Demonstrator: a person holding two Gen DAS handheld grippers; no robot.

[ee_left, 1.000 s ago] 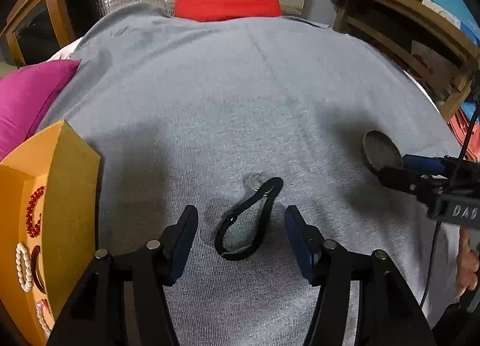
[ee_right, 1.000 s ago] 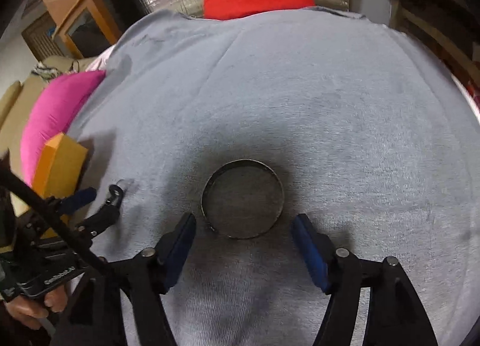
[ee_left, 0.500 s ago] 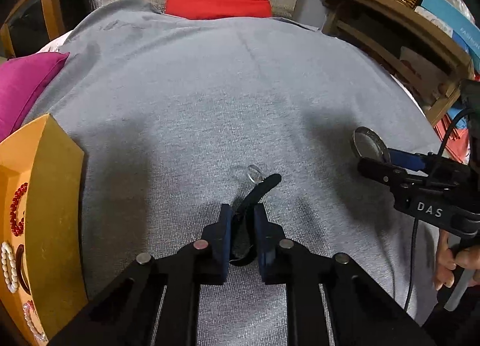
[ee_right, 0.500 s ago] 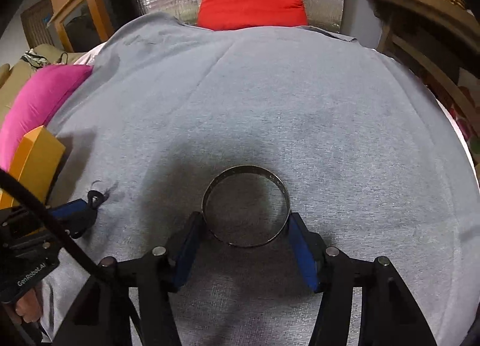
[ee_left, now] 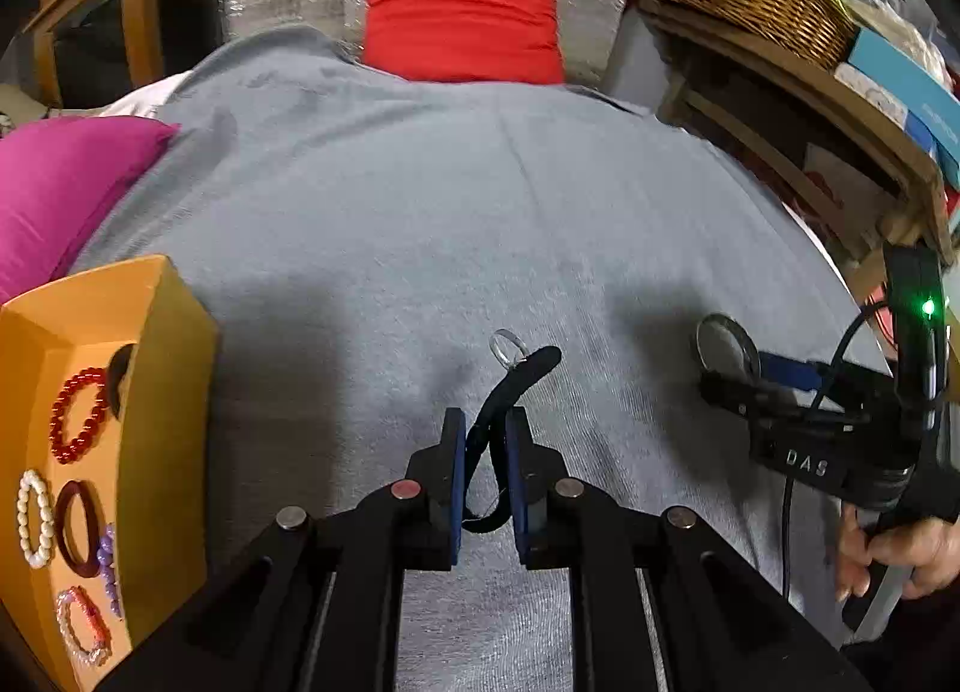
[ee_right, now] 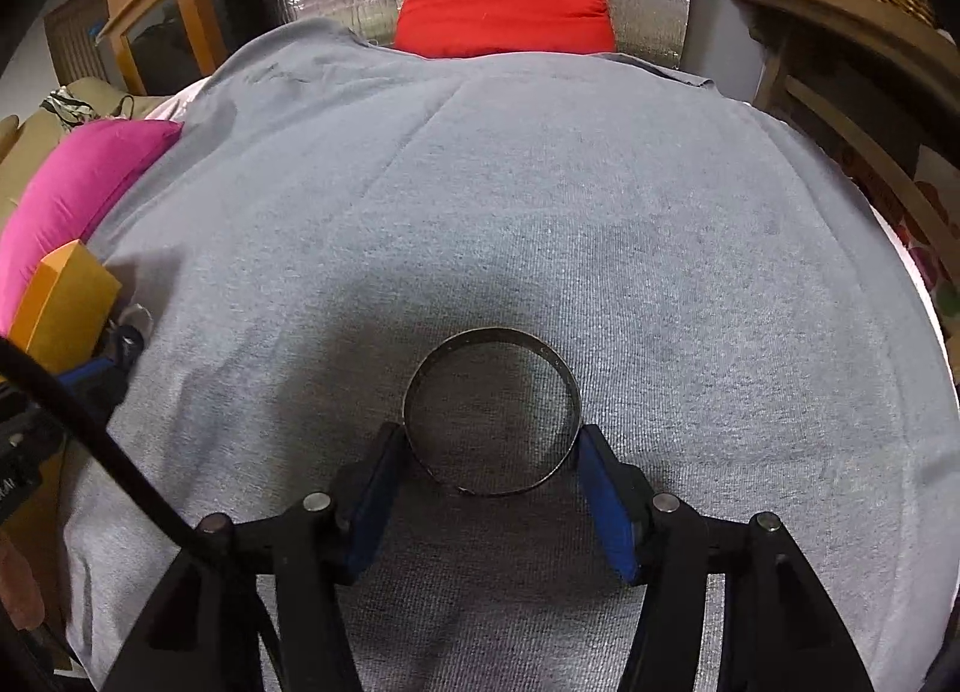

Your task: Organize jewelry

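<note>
**Both tongs closed on jewelry over the grey cloth**

Tongs on the left are pinched shut on a black cord bracelet. Its loop is squeezed narrow between the blue pads, and the far end sticks out ahead of the tips with a small clear ring attached there. The bracelet's far end looks raised off the grey cloth, though how far cannot be judged.

At the left edge of the left wrist view sits an orange tray. It holds a red bead bracelet, a white pearl bracelet, a dark maroon bangle, a string of purple beads and a pink bead bracelet.

The right tongs grip a wide metal bangle across its near half, one blue pad pressed against each side of the band. The bangle lies flat on the cloth, with the grey weave visible through its middle. In the left wrist view the same bangle shows at the right, with a person's hand on the handle below it.

A red cushion rests at the far end of the cloth, and a magenta cushion lies beyond the tray.
</note>
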